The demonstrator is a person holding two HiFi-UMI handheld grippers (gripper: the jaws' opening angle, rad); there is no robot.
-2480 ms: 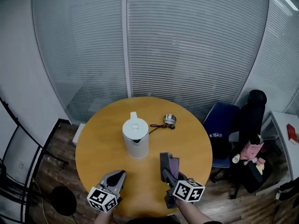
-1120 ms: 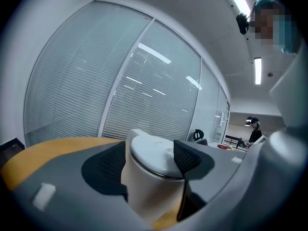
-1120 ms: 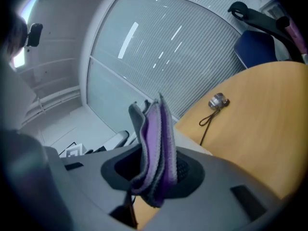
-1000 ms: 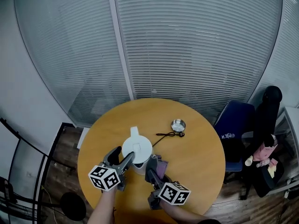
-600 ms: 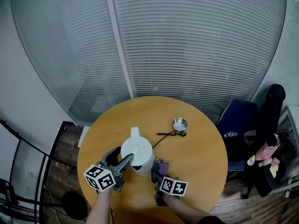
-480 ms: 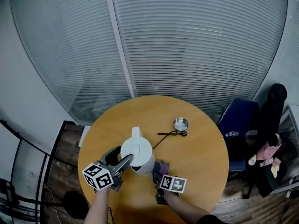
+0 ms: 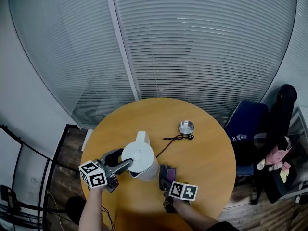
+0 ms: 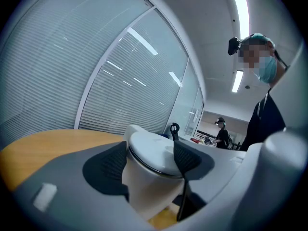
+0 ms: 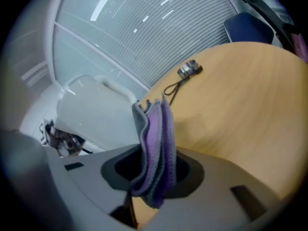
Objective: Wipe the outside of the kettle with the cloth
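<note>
A white kettle (image 7: pixel 140 160) stands on the round wooden table (image 7: pixel 202 162); its handle points away from me. My left gripper (image 7: pixel 126 157) is at the kettle's left side with jaws wide apart. In the left gripper view the kettle (image 8: pixel 154 155) fills the gap and the right fingertip overlaps its lid; I cannot tell if they touch. My right gripper (image 7: pixel 165 178) is just right of the kettle, shut on a folded purple-and-grey cloth (image 7: pixel 169 169). In the right gripper view the cloth (image 9: pixel 155 143) stands up from the jaws beside the kettle (image 9: pixel 94 114).
A small metal cup (image 7: pixel 185 127) with a black cord (image 7: pixel 168 141) lies on the far right of the table. A blue chair (image 7: pixel 246 124) and a black chair (image 7: pixel 281 124) stand to the right. A glass wall with blinds (image 7: pixel 192 42) runs behind.
Both grippers came up from the table's near edge to the kettle. In the last half second the left gripper swung further left round it; the right one shifted slightly with the cloth.
</note>
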